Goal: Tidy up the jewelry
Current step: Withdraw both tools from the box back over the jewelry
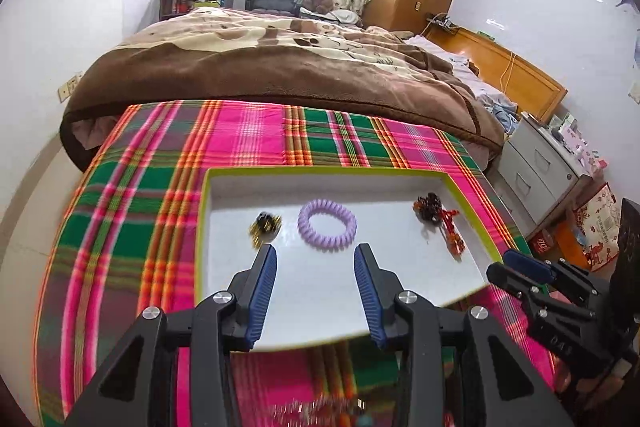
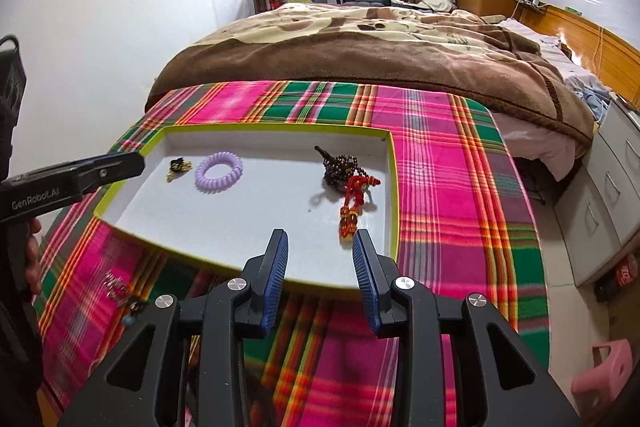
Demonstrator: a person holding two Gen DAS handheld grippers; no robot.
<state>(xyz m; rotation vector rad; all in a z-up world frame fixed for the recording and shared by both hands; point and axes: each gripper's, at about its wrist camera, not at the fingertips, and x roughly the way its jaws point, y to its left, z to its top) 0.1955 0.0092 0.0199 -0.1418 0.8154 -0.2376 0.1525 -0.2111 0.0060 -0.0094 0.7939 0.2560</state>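
Three pieces already lie in the tray [image 2: 394, 187]: a gold-and-black clip [image 2: 177, 167], a purple coil band [image 2: 219, 171] and a beaded string with red tassel [image 2: 348, 183]. One more, a small silvery piece [image 2: 120, 293], sits on the plaid table cloth [image 2: 460, 207] outside the tray's near-left edge, so I judge fetching it comes next. My left tongs [image 1: 316, 251] and right tongs [image 2: 320, 239] hover spread apart, empty, over the tray's near side; the left must drop back toward that piece.
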